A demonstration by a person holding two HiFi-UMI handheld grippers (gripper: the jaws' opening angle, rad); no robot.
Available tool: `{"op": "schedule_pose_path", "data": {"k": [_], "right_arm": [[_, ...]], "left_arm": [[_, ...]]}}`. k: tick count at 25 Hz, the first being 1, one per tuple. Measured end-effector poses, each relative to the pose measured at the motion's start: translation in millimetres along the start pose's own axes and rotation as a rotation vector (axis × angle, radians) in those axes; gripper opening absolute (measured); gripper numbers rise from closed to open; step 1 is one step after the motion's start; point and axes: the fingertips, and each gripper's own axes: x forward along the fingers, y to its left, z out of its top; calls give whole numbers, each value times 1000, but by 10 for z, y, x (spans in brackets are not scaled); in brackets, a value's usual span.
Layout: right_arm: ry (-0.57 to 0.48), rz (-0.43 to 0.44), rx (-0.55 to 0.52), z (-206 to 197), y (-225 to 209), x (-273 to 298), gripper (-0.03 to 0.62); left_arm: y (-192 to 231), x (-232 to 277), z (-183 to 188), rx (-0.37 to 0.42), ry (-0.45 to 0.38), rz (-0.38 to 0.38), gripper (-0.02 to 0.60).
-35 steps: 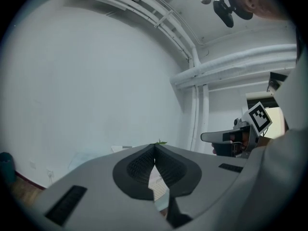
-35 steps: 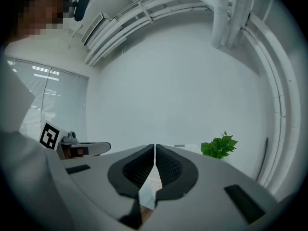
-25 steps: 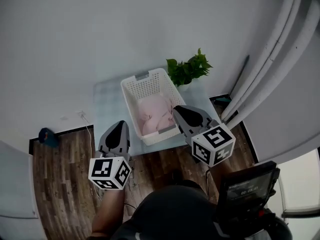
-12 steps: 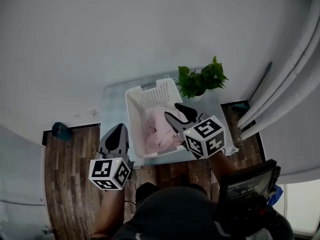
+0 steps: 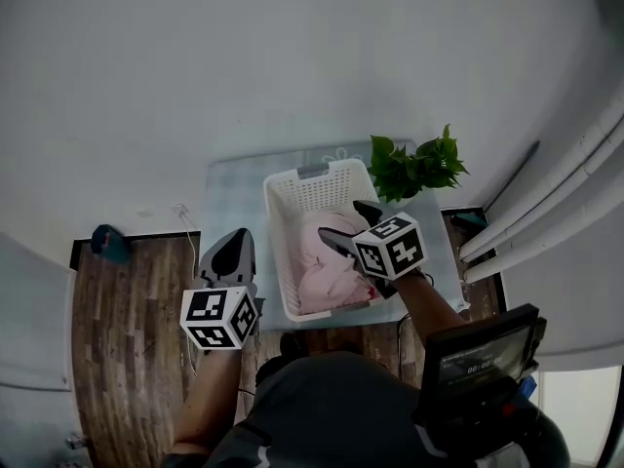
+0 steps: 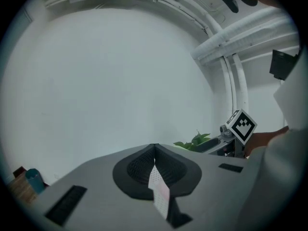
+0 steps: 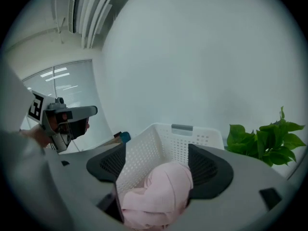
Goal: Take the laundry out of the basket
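The pink laundry [image 5: 330,266] lies heaped in the white basket [image 5: 280,253] on the bench [image 5: 234,191]. The right gripper [image 5: 344,224] hangs over it; its jaws have just been opening and stand wide, with the cloth between them but unpinched. The left gripper [image 5: 234,247], closed and empty, sits beside the basket. This looks like the reaching step. Next, lower the right gripper and close it on the heap.

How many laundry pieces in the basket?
1 visible: a pink cloth bundle toward the near end of the white laundry basket. More pieces may be hidden inside or under it.
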Motion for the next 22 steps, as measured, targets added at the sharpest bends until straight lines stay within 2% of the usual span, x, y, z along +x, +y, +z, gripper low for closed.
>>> {"op": "schedule_pose_path", "data": {"k": [2,5,12,17,22], "right_arm": [[70,7,-2,-102,-35,171,428],[181,1,-11,-328,-99,429,461],[377,-12,-25,-815,-212,829,480],[490,-67,-68,-1131,-312,1036,496],[594,-115,-123,-1461,-406,1202,523]], "left_arm": [[102,97,-68,2,6,-7,9],[237,251,-227,13,24,-19,9],[463,490,-570,-41,88,-30,9],[567,576,-740,-79,118,-33,9],[574,621,-781,-77,127,-44,9]]}}
